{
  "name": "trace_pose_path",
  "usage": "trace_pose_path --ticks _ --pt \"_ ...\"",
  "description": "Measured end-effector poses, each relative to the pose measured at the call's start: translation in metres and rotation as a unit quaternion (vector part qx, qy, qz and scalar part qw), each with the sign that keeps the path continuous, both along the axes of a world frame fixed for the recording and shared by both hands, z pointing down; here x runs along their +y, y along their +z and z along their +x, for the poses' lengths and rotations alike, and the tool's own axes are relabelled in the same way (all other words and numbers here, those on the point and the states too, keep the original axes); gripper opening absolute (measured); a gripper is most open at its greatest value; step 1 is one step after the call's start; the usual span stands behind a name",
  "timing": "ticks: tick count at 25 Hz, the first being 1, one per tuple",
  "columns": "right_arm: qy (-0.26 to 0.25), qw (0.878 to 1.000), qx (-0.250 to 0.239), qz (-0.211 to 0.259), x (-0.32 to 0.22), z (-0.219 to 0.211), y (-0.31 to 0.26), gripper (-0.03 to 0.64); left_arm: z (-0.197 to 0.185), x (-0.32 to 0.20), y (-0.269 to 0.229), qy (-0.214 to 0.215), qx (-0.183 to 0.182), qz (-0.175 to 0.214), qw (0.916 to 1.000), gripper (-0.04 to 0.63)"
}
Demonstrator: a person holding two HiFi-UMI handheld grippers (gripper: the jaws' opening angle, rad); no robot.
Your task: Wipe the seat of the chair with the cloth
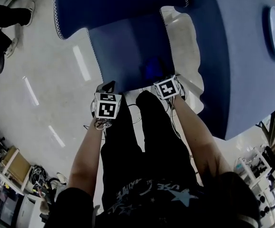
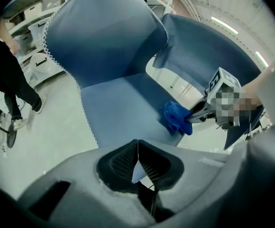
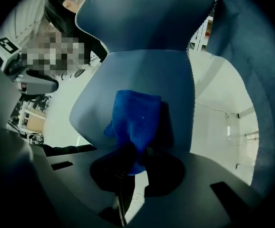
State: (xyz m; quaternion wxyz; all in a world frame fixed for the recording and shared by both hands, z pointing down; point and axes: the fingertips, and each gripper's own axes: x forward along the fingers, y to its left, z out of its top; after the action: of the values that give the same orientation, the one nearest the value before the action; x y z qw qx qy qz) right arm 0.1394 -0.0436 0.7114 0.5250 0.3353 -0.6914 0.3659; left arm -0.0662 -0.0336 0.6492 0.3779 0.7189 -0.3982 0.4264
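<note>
Up close, the left gripper (image 2: 137, 161) is hovering off the front edge of the seat (image 1: 123, 51), jaws pressed together on nothing, while the right gripper (image 3: 133, 164) beside it is clamping a blue cloth (image 3: 136, 120) that is lying on the seat's right part; farther off, the backrest (image 2: 104, 37) is standing upright

Left gripper (image 2: 137, 150), right gripper (image 3: 134, 158): grey shells, black ribbed pads (image 2: 121, 163). Marker cubes (image 1: 108, 106): white, black squares. Black trousers (image 1: 142, 146), dark star-print top (image 1: 168, 198).
</note>
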Motion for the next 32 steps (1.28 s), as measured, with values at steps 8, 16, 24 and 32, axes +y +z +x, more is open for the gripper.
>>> trace_pose_path --ticks 8,16,24,32 --pt "0.07 0.997 0.019 -0.028 -0.002 0.053 0.005 0.055 0.037 -0.005 -0.012 0.001 -0.006 0.004 1.0 0.021" --pt "0.074 0.997 0.026 -0.013 -0.011 0.07 -0.014 0.054 0.052 0.005 -0.041 -0.046 0.004 0.005 0.9989 0.021" --pt "0.028 0.997 0.0 0.077 -0.064 0.04 -0.074 0.054 0.04 -0.001 -0.078 -0.101 0.021 0.026 0.9943 0.021" --pt "0.01 0.989 -0.038 0.14 -0.081 -0.001 -0.154 0.052 0.016 0.001 -0.124 -0.127 0.027 0.075 0.9887 0.021"
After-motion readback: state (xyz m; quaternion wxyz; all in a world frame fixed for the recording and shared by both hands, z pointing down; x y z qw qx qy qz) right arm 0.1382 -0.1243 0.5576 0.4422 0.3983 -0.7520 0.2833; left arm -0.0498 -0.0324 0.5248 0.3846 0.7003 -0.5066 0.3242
